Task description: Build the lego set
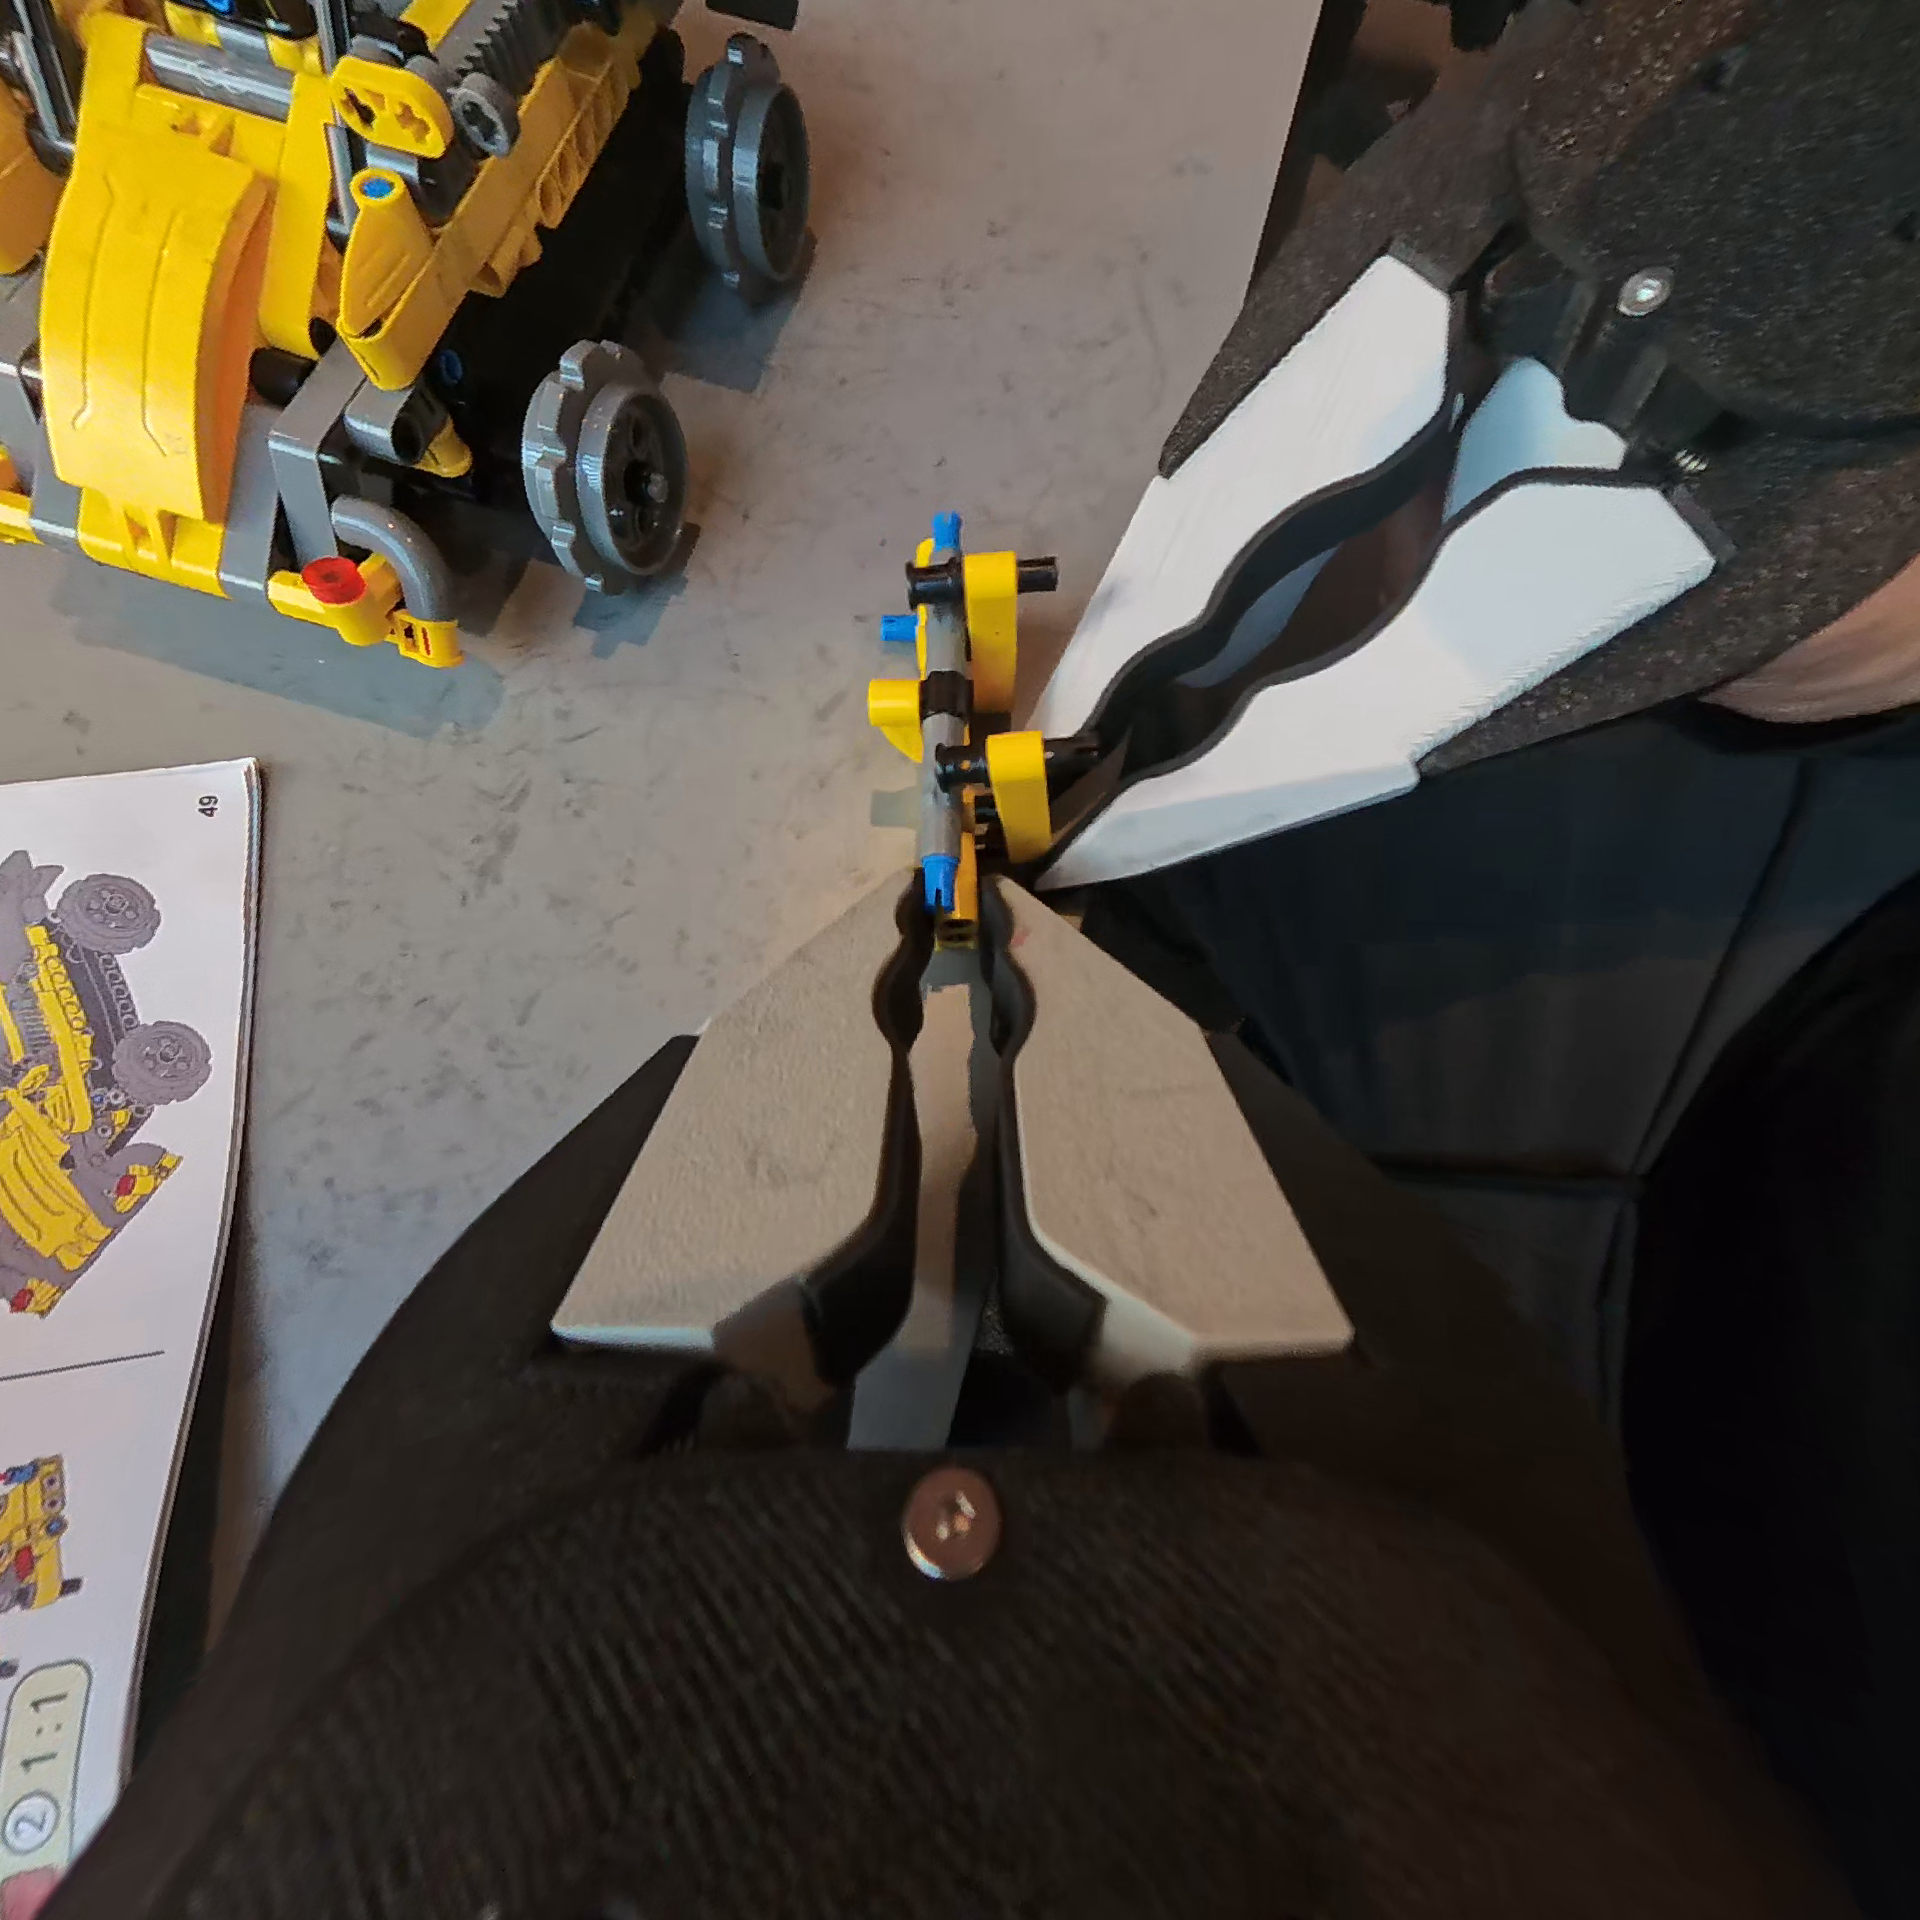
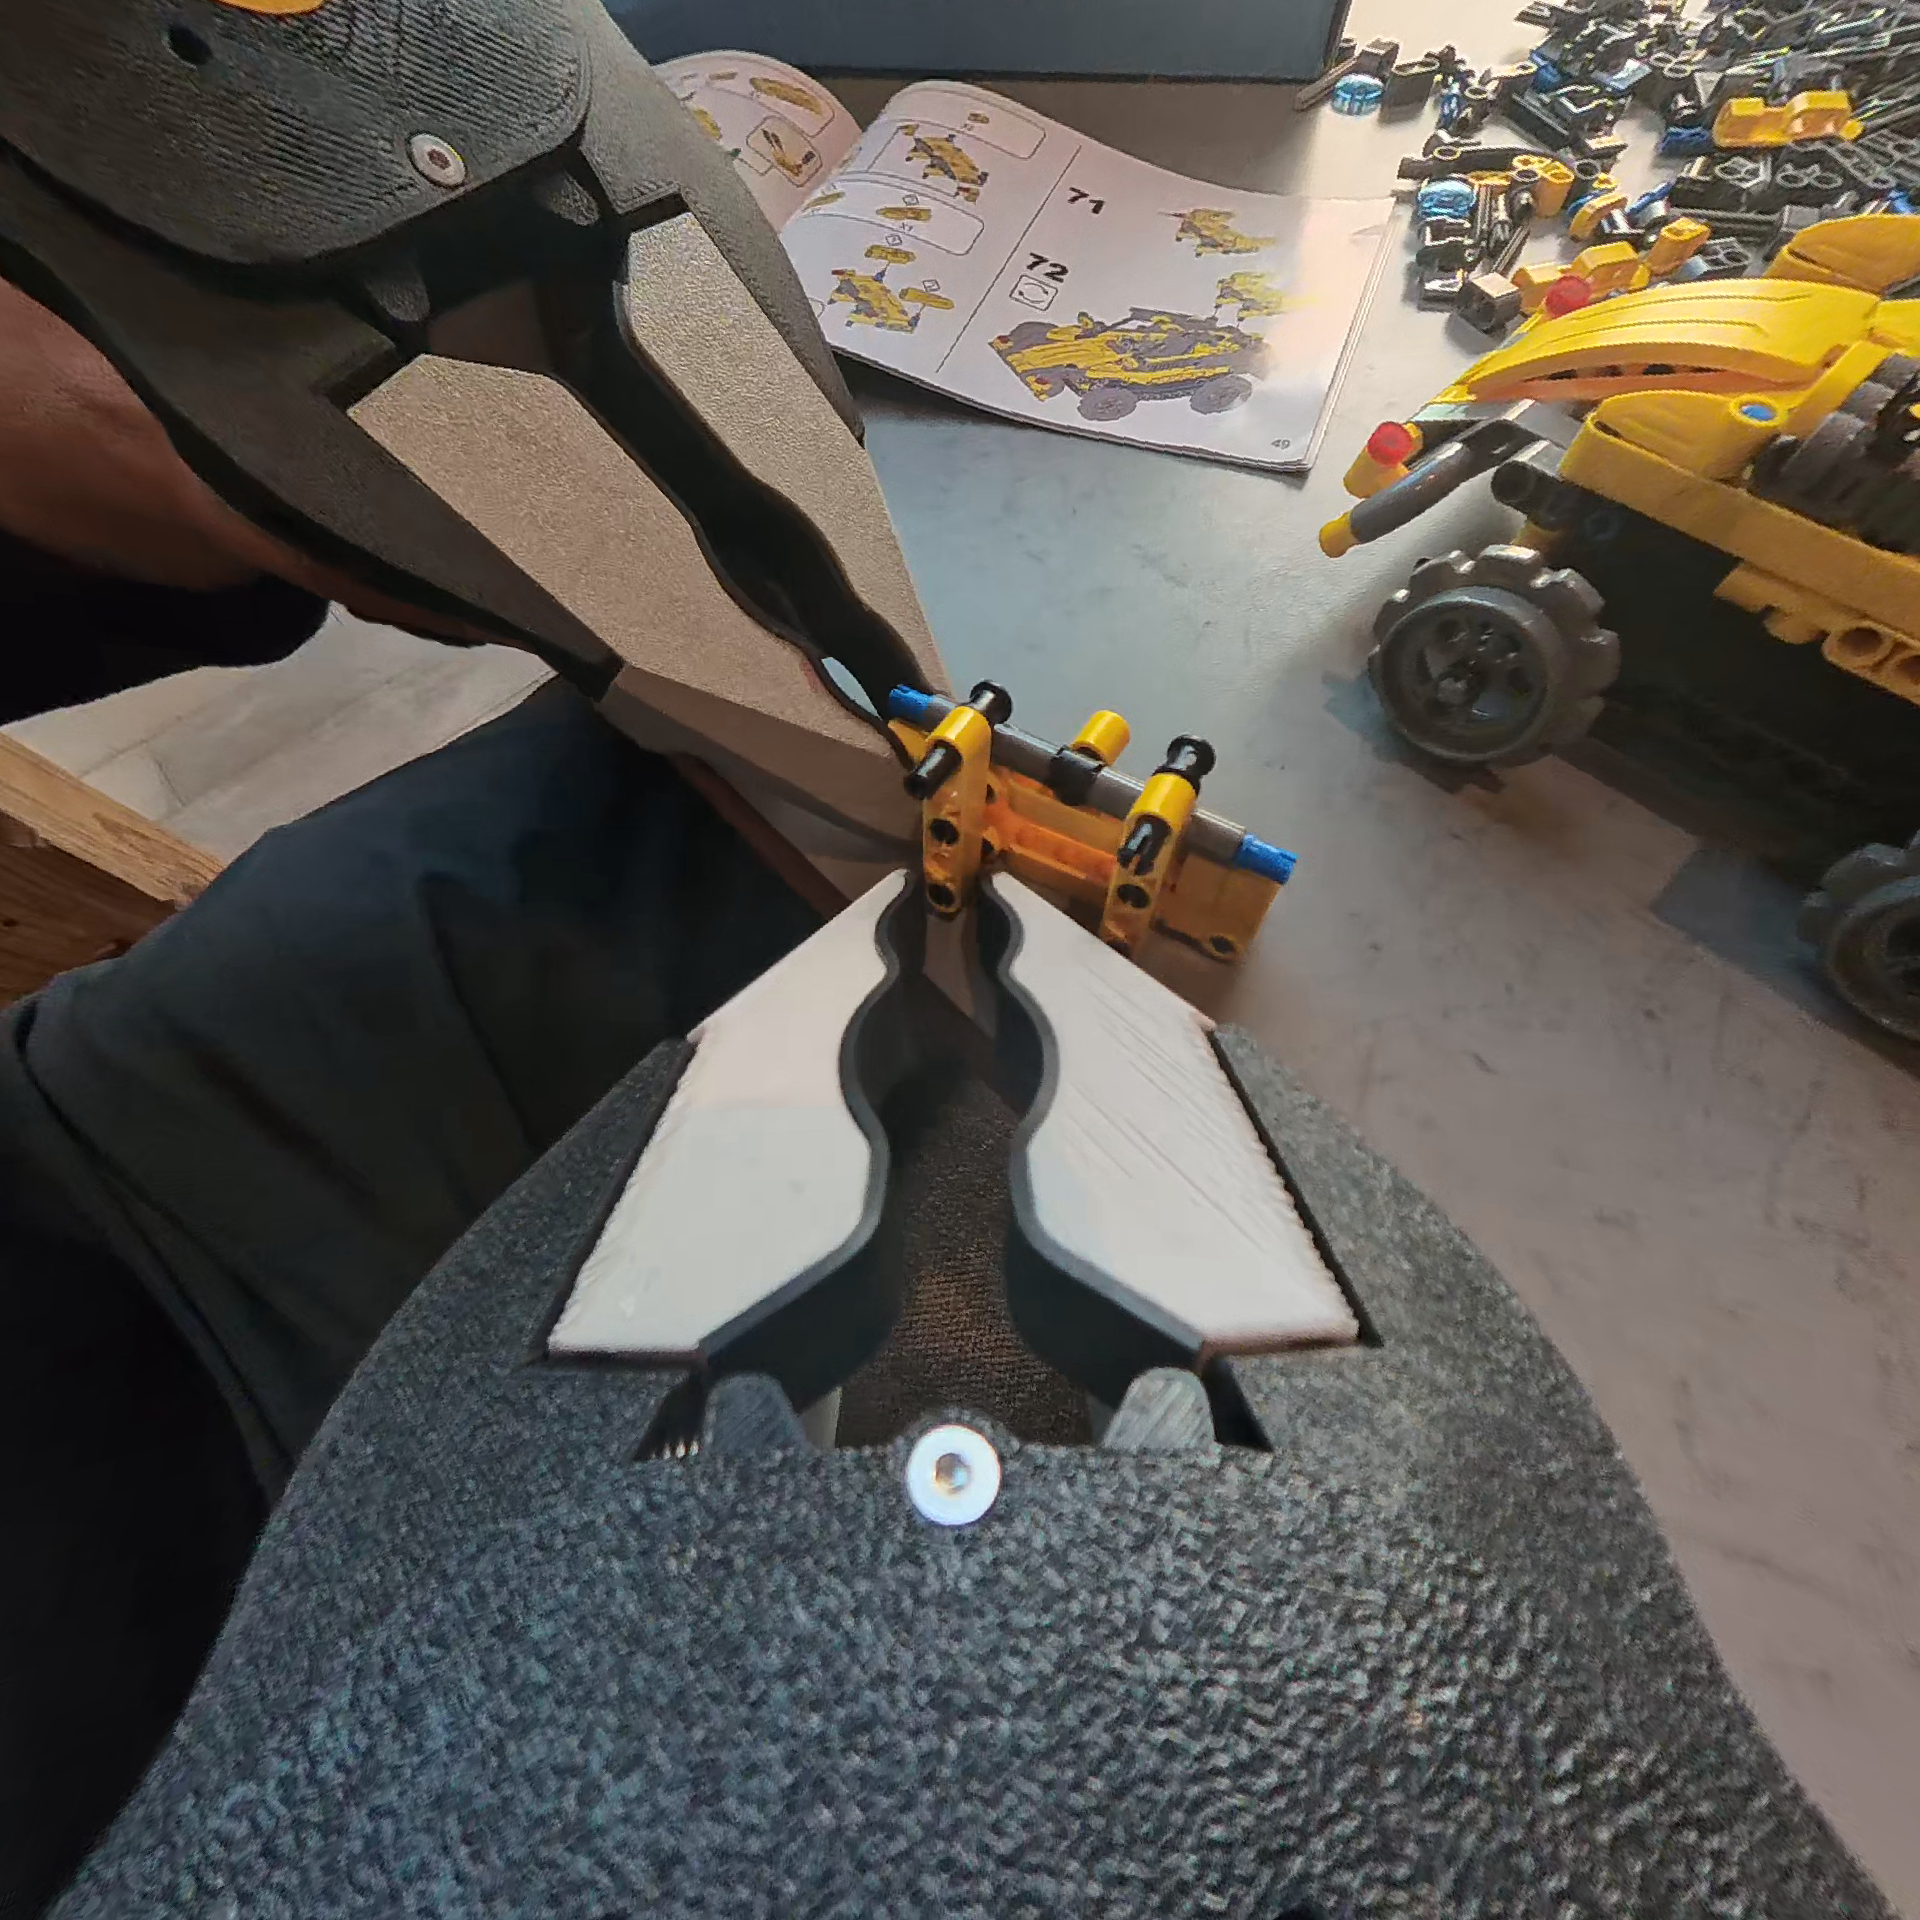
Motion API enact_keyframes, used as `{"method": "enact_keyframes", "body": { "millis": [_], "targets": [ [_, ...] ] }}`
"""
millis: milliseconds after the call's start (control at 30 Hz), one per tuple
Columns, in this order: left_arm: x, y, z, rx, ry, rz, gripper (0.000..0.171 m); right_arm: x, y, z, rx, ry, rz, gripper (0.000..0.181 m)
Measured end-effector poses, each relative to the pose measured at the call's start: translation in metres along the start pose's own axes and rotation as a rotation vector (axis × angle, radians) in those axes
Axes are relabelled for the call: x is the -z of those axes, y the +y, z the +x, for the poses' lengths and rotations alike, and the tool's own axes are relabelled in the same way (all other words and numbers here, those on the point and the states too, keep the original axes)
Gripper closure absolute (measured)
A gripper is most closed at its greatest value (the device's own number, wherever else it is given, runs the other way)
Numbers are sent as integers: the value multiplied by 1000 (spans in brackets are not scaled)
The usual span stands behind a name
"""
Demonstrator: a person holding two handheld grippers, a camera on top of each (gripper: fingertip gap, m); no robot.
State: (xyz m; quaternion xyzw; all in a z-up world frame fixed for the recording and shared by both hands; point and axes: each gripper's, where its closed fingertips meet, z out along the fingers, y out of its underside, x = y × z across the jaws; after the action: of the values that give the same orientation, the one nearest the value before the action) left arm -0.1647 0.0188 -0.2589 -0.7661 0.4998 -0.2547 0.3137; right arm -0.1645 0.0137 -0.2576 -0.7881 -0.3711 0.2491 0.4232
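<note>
A small yellow plastic brick assembly with a grey axle and blue and black pins [image 1: 961, 717] is gripped from two sides.

One end is pinched by the closed left tongs [image 1: 954, 914], a yellow beam by the closed right tongs [image 2: 948, 896]; it is held above the grey bench [image 1: 499, 883].

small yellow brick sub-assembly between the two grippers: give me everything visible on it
The sub-assembly is a small plastic build: a yellow beam base, a grey axle along the top with blue pins at both ends, two yellow liftarms carrying black pins, and a black connector with a yellow stub mid-axle. It sits above the grey table; whether it touches it is unclear. The left gripper pinches one end; the right gripper clamps the lower end of one liftarm.
</note>
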Motion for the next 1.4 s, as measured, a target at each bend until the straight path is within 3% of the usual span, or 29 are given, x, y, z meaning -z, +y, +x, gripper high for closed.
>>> {"method": "enact_keyframes", "body": {
  "millis": [33,233,367,467,600,833,1000,1167,1267,1400],
  "targets": [
    [0,0,0,-9,2,-5,166,0,0,0,5,5,3,172],
    [1,1,0,-27,8,-14,166,-1,-1,0,45,0,8,173],
    [2,2,-1,-5,11,-21,166,-2,-1,0,201,100,-14,173],
    [2,2,-2,-3,10,-16,166,-3,-2,0,158,76,5,173],
    [2,-1,-5,76,11,-14,166,-7,-6,6,188,190,0,174],
    [2,2,-2,4,52,-16,167,-6,-4,2,99,46,20,172],
    [6,5,-10,-81,-19,-46,167,13,-4,4,214,114,-27,161],
    [10,8,-10,-76,29,-33,167,36,-14,14,357,143,-52,150],
    [11,9,-10,-90,25,-32,143,41,-12,22,377,83,-89,142],
    [10,7,-4,-113,36,-28,134,32,-9,32,403,-5,-116,136]
  ]
}}
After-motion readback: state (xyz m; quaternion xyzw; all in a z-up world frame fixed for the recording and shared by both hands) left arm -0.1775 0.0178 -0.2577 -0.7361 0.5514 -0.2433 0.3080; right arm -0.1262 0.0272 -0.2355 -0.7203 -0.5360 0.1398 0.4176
